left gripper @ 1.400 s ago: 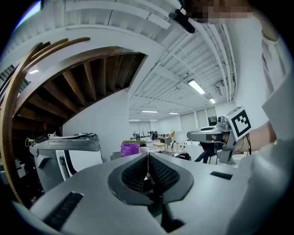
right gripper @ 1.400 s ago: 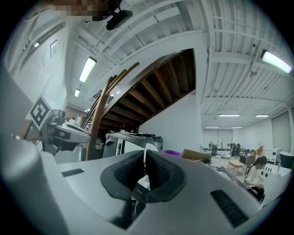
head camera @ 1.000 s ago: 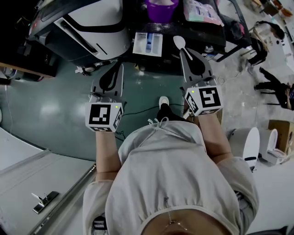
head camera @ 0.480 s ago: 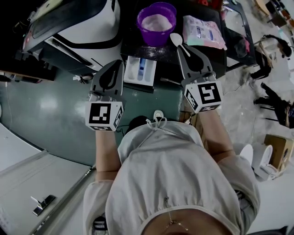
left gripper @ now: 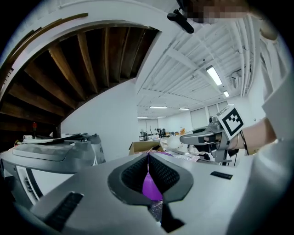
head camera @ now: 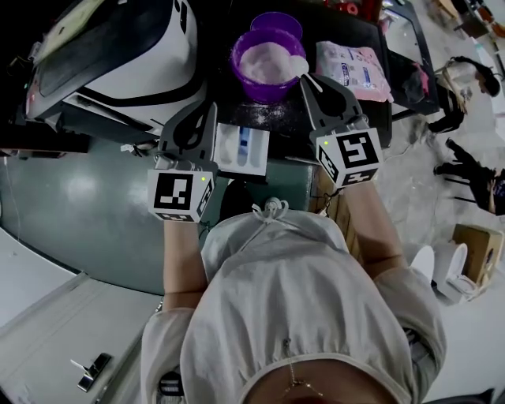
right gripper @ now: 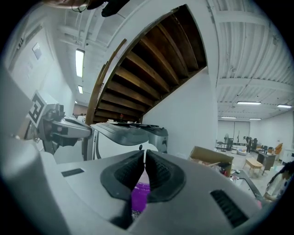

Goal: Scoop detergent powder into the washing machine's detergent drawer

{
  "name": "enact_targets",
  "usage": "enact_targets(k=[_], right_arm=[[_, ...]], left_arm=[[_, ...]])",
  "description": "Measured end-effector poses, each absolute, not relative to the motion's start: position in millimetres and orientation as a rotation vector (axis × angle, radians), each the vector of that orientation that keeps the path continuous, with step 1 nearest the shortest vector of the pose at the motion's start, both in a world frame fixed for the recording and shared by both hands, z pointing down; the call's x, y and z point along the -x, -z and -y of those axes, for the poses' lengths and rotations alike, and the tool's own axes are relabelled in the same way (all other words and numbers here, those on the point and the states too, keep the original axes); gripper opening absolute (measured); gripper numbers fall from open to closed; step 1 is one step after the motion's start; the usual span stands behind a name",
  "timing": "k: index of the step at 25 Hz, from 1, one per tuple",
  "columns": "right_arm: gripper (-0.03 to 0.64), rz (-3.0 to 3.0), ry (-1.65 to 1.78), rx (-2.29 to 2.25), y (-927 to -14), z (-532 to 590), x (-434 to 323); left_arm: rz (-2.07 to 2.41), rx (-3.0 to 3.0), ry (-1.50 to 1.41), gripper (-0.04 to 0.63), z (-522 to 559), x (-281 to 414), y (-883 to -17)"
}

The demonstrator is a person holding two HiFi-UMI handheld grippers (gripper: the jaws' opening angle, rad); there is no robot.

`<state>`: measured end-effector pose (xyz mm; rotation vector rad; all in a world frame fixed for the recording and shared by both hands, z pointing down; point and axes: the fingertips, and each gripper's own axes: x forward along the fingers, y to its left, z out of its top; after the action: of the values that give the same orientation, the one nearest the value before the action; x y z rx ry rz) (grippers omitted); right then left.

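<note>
A purple bowl (head camera: 267,61) of white powder stands on the dark table (head camera: 331,31), right of the washing machine (head camera: 118,55). Nearer me, the white detergent drawer (head camera: 241,147) with its blue insert sticks out. My right gripper (head camera: 306,79) is shut on the handle of a white spoon (head camera: 299,66), whose scoop lies at the bowl's right rim, over the powder. My left gripper (head camera: 207,109) is shut and holds nothing, just left of the drawer. In both gripper views the bowl (left gripper: 150,188) (right gripper: 140,195) shows as purple below the shut jaws.
A pink detergent bag (head camera: 355,67) lies right of the bowl, and a second purple piece (head camera: 280,20) stands behind it. Dark bags and cables (head camera: 465,166) lie on the floor at the right, with white items (head camera: 454,264) lower down. A cardboard box (right gripper: 209,158) sits beyond the table.
Both grippers have come closer to the table. The right one carried the spoon from short of the bowl to its right rim, and the left one now sits beside the drawer.
</note>
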<state>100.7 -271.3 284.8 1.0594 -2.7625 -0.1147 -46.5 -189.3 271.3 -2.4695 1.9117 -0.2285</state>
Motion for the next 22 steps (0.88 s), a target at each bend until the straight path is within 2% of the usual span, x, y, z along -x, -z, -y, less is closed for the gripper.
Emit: enact_targets(k=[10, 22], right_arm=[[0.008, 2.458, 0.064, -0.790, -325, 336, -44], [0.009, 2.032, 0.055, -0.449, -394, 361, -4]], left_arm=[[-1.758, 2.576, 0.253, 0.023, 256, 78, -276], [-1.623, 2.687, 0.258, 0.023, 282, 95, -295]])
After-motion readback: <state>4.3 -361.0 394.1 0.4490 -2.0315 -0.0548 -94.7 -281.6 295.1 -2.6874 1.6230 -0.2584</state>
